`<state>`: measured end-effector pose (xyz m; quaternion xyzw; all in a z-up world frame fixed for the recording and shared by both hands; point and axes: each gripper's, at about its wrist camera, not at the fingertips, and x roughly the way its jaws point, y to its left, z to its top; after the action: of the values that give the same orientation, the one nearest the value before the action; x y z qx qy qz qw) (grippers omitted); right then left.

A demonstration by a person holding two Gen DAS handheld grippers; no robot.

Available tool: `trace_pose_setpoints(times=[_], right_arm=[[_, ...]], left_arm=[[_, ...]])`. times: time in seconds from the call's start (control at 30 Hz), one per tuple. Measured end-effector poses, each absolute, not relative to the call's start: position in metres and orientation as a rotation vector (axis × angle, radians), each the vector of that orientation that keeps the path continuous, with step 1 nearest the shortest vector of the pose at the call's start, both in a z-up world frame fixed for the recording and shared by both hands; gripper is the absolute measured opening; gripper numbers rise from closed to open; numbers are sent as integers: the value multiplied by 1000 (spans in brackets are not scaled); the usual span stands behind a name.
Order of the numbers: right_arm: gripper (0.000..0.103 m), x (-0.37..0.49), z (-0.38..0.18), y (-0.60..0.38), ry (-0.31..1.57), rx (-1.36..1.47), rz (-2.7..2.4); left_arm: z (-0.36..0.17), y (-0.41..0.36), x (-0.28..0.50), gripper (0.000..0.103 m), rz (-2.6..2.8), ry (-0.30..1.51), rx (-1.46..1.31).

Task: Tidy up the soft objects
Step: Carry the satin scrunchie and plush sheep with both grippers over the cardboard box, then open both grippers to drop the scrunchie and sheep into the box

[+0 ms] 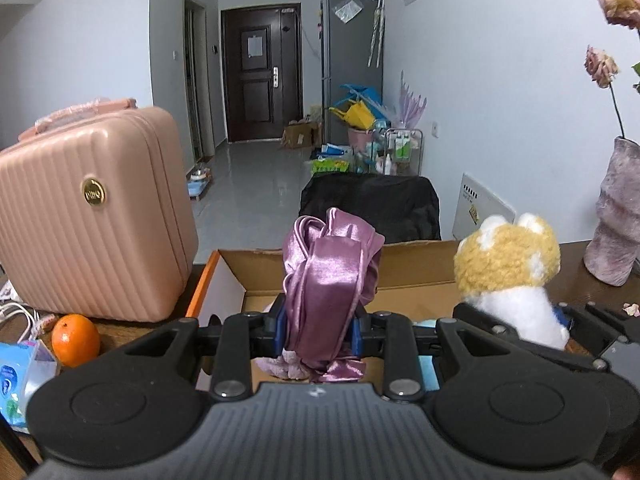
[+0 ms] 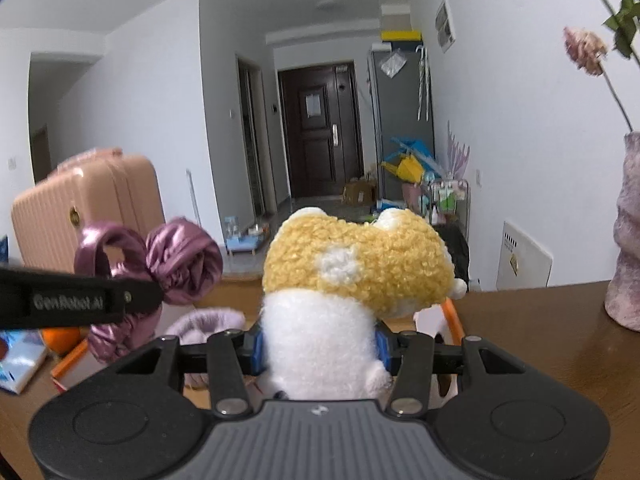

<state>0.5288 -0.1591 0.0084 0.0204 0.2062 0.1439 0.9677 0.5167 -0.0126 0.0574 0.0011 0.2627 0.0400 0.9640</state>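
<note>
**Left wrist view: satin and plush held over the box**

In the left wrist view, going left to right: a blue packet [image 1: 18, 376] sits at the counter's [image 1: 576, 276] edge, an orange [image 1: 75, 339] beside it, and a pink suitcase [image 1: 90, 216] stands behind. Next comes the open cardboard box [image 1: 404, 256]. The left hand-held gripper [image 1: 320, 330] is clamped on a purple satin cloth [image 1: 326, 284], which is held above the box (a fuzzy lilac piece [image 1: 280, 366] shows under it). To its right, the right hand-held gripper [image 1: 532, 320] is closed on a plush toy [image 1: 510, 264], yellow head up, also at the box. A mottled vase [image 1: 616, 212] stands on the counter at far right.

In the right wrist view the blue pads [image 2: 258, 346] press into the plush's white body, with the cloth off to the left.
</note>
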Motion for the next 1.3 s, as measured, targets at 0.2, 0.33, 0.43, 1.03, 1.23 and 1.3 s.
trace_pose_setpoints(times=[0.2, 0.33, 0.43, 1.03, 1.23, 1.3], right_arm=[[48, 534, -3, -149, 444, 11, 286], [51, 536, -7, -145, 464, -10, 284], [54, 538, -8, -146, 477, -4, 267], [103, 527, 3, -152, 417, -2, 208], [103, 519, 11, -154, 404, -7, 200], [103, 514, 13, -154, 398, -14, 201]], left_arm=[[45, -10, 527, 30, 103, 555, 8], [38, -11, 529, 39, 120, 562, 39], [36, -4, 527, 76, 136, 568, 28], [44, 27, 512, 103, 249, 505, -26], [47, 29, 503, 103, 239, 488, -31], [49, 30, 498, 103, 239, 478, -33]])
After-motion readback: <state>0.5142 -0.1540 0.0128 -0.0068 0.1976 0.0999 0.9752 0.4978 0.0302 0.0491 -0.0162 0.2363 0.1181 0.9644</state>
